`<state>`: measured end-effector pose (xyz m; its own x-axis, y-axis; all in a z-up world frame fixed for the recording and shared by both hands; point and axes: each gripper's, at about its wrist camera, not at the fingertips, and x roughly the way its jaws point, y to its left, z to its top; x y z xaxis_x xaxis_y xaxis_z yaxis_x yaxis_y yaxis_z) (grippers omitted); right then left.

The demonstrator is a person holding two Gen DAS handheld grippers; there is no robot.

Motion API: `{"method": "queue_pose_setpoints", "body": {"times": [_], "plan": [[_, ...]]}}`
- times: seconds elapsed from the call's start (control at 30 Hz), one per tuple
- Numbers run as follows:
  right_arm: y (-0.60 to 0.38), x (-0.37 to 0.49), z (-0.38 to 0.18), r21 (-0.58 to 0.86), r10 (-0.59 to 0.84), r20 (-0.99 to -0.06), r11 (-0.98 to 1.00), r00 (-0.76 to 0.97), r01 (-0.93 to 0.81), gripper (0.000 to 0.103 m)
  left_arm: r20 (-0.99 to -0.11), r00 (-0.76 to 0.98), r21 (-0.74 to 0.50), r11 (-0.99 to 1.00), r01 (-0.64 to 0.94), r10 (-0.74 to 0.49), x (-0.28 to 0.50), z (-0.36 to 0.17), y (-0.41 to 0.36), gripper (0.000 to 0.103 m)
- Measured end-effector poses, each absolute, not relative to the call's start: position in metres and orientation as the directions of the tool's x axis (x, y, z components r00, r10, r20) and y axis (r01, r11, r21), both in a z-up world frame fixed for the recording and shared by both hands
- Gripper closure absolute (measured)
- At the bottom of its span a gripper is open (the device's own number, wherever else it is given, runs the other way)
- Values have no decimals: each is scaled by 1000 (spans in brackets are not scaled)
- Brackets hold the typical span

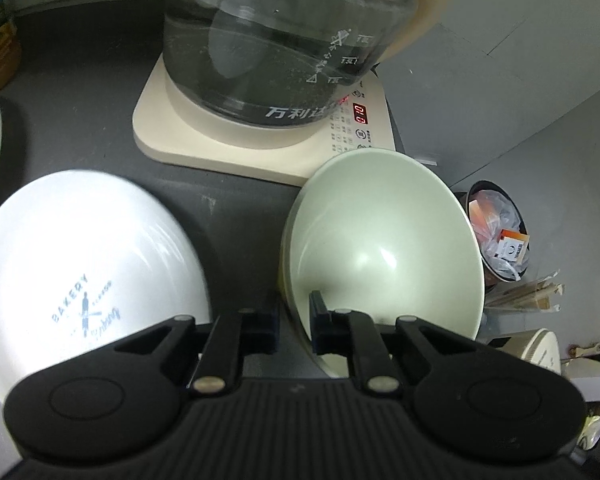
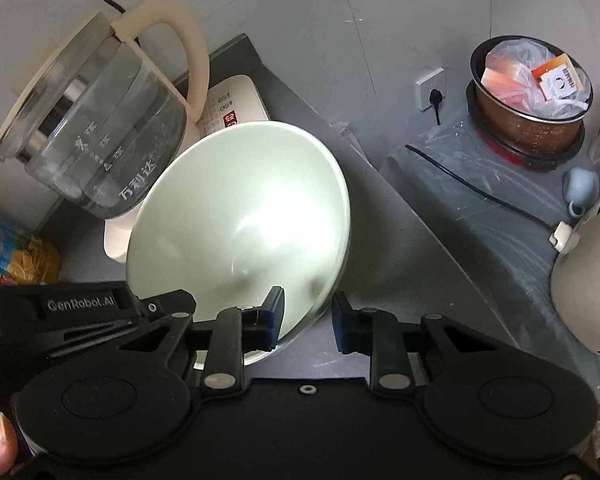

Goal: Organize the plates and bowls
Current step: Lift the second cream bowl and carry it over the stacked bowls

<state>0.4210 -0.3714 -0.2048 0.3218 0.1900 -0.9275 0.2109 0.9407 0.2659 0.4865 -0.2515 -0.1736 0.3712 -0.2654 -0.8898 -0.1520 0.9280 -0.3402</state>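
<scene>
With both tools pitched steeply down at the pale green ceramic bowl [image 1: 384,248], I judge I'm in the grasp step. My left gripper [image 1: 294,326] is clenched on its near rim; my right gripper [image 2: 306,320] straddles the opposite rim, pads apparently not yet pressing. Next: close right, then lift level toward the white printed plate [image 1: 88,264].

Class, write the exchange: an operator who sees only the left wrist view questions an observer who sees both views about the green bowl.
Operator: My left claw is clamped on the green bowl at its rim. Where is the right claw?
Observer: The right claw straddles the same bowl's rim, one finger inside, the other outside with a gap showing.
Operator: Anything on the wall to the right that I cannot see?
Observer: A white wall socket with a black plug in it.
</scene>
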Motion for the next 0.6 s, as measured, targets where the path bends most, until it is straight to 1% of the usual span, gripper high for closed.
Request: {"method": "queue_pose_setpoints", "body": {"times": [0.2, 0.6], "plan": [[-375, 410, -188, 297, 218, -915, 933, 341, 201, 78, -866, 404, -376, 916, -139, -294, 470, -157, -247, 90], [-362, 369, -140, 314, 194, -885, 920, 423, 235, 78, -815, 451, -433, 900, -57, -363, 431, -115, -228, 91]]}}
